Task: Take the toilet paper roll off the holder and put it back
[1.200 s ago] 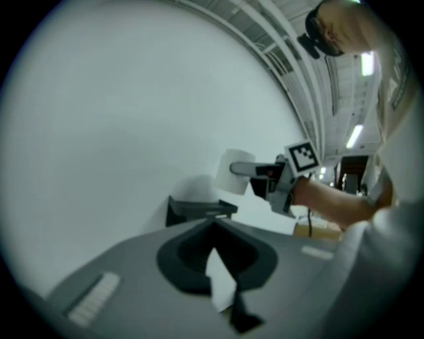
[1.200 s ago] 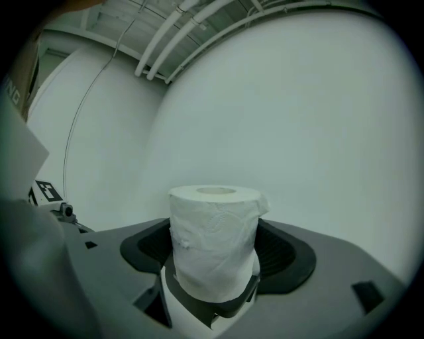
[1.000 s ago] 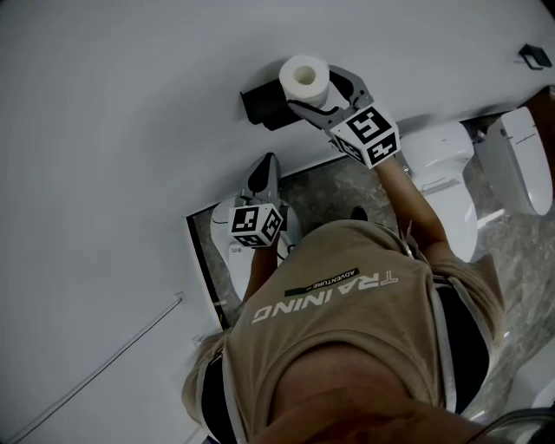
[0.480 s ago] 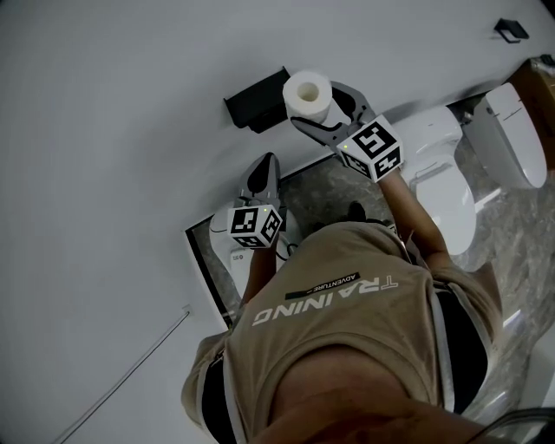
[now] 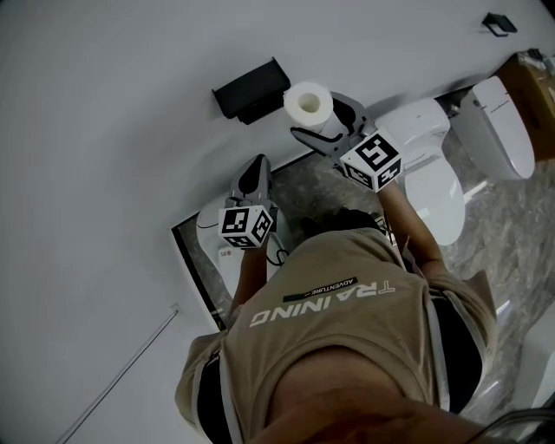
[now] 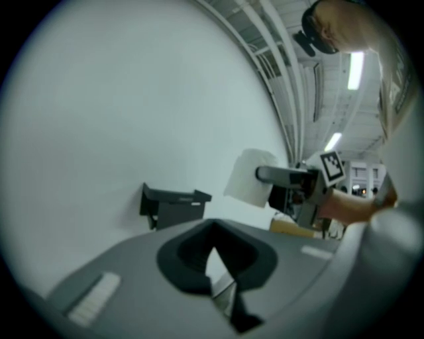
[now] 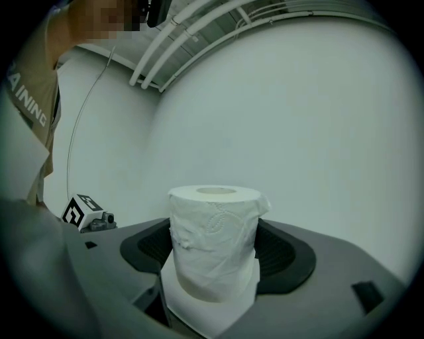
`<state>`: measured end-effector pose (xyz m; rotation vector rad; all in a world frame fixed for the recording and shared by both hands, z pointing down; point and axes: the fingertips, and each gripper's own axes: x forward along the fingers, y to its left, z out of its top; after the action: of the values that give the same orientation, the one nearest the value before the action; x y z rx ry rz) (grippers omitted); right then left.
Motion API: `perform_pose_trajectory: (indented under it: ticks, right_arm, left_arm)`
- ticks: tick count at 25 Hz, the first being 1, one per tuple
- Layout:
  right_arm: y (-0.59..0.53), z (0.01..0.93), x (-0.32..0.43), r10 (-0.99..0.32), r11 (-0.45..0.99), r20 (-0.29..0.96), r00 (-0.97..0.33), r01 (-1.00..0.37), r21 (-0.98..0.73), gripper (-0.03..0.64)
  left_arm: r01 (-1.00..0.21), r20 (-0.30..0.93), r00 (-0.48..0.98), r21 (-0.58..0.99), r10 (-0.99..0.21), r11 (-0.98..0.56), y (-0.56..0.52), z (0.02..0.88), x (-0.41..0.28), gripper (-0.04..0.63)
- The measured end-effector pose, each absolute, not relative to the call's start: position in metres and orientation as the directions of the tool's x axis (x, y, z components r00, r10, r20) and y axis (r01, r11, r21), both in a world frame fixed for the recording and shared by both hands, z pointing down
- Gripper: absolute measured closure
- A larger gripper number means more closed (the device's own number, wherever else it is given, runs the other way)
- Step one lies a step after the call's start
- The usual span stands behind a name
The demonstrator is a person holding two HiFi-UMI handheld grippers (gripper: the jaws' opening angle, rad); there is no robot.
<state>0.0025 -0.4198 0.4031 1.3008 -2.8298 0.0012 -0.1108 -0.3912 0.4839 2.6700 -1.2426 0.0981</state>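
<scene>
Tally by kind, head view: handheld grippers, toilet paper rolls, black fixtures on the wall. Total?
Handheld two-jaw grippers: 2 (left gripper, right gripper)
white toilet paper roll: 1
Black wall fixtures: 2 (black box-shaped holder, small black fixture at far right)
Total: 5

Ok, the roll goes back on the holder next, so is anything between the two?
Nothing visible. The roll, held in the right gripper, sits beside the holder with only bare wall between them. The left gripper hangs lower, clear of that path.
</scene>
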Motion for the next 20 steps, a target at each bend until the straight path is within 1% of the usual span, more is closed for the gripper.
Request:
perform_pose_trajectory:
  ticks: [4,11,17,20]
  right_arm:
    - [-0.411,0.403,0.012,-0.748,0.664,0.010,-0.664,-0.747,0.024,0.278]
    - [-0.386,0.421,0.030,-0.707,0.707,0.013,-0.707,-0.707,0.022,0.278]
    - [-0.375,0.470,0.034,-0.671,0.733,0.072,-0.738,-0.674,-0.086,0.278]
    - [-0.373,0.472,0.032,-0.659,0.736,0.067,-0.749,-0.661,-0.144,0.278]
  left_arm:
    - [-0.772,0.144,0.636,0.101,-0.758,-0.628,-0.383,0.479,-0.104,0.597]
    - [-0.816,0.187,0.577,0.083,-0.795,-0.572,-0.359,0.479,-0.091,0.595]
    - [-0.850,0.193,0.526,0.092,-0.829,-0.518,-0.343,0.482,-0.084,0.595]
    - [-0.857,0.213,0.515,0.096,-0.830,-0.507,-0.331,0.487,-0.088,0.595]
